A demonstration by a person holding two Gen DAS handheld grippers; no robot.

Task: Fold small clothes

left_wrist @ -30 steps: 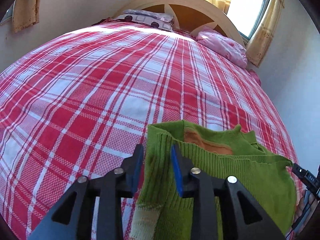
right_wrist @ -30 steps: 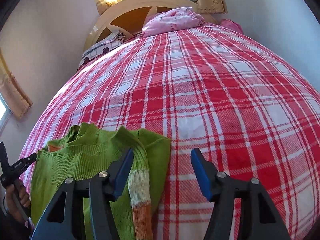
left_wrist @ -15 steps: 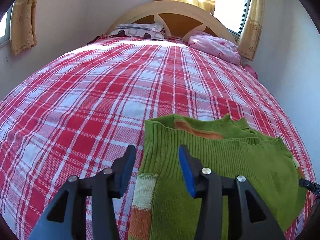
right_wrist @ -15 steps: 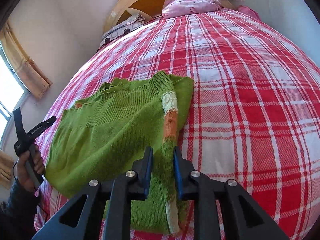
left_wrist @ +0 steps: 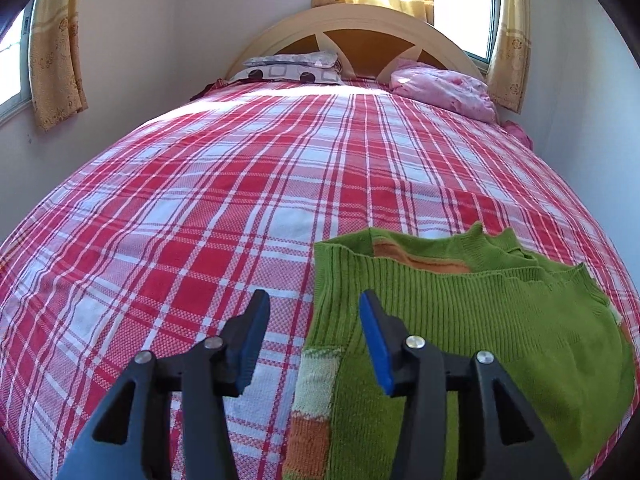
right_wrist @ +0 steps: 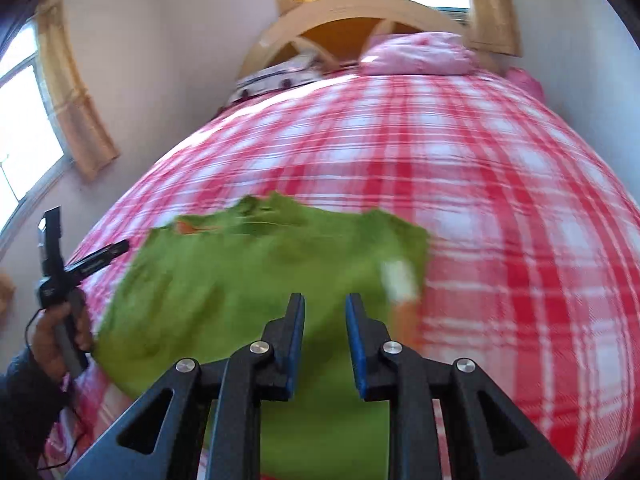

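A small green knit sweater [left_wrist: 472, 320] with orange and pale stripes lies on the red plaid bed sheet [left_wrist: 224, 208], its sleeves folded over the body. My left gripper [left_wrist: 312, 300] is open and empty above the sweater's left edge. In the right wrist view, which is blurred by motion, the sweater [right_wrist: 240, 280] lies spread on the sheet [right_wrist: 500, 200]. My right gripper [right_wrist: 324, 300] hovers over the sweater's near part with its jaws a narrow gap apart and nothing between them.
A patterned pillow [left_wrist: 292, 66] and a pink pillow [left_wrist: 444, 88] lie by the wooden headboard [left_wrist: 356, 28]. Walls close in on both sides. The person's hand holding the left gripper's handle [right_wrist: 60, 280] shows at the sweater's left edge.
My left gripper has let go of the sweater's edge, opened wider and drawn back. My right gripper has released the striped sleeve, opened slightly and swung left over the sweater.
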